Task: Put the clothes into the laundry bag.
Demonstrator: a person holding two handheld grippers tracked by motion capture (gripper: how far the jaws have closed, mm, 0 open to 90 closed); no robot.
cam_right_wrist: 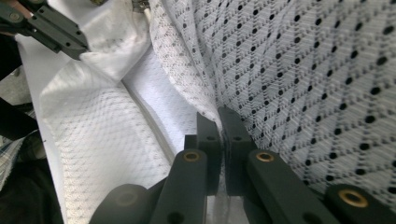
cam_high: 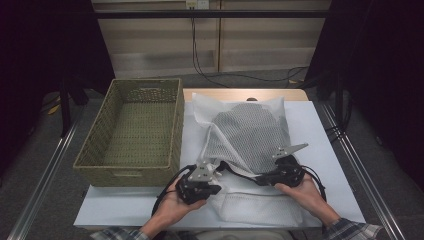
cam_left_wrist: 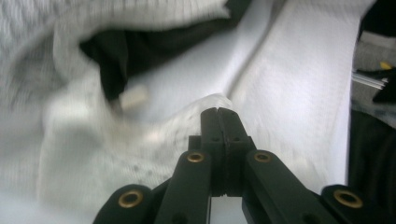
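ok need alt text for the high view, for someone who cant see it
A person's two hands hold black grippers, the left gripper and right gripper both clamped on the near edge of a white mesh laundry bag with dark contents, lying on a white table. An empty woven basket sits at the left.

My two grippers are black: the left gripper (cam_high: pixel 209 176) and the right gripper (cam_high: pixel 265 177) both have black jaws with brass-coloured rivets and grey plates on top. The mesh bag (cam_high: pixel 248 136) is white netting, patterned with small dark dots in a diamond lattice where something dark shows through. The table cover (cam_high: pixel 320 135) is plain white. The wicker basket (cam_high: pixel 131 169) is olive-tan weave. My sleeves are plaid.
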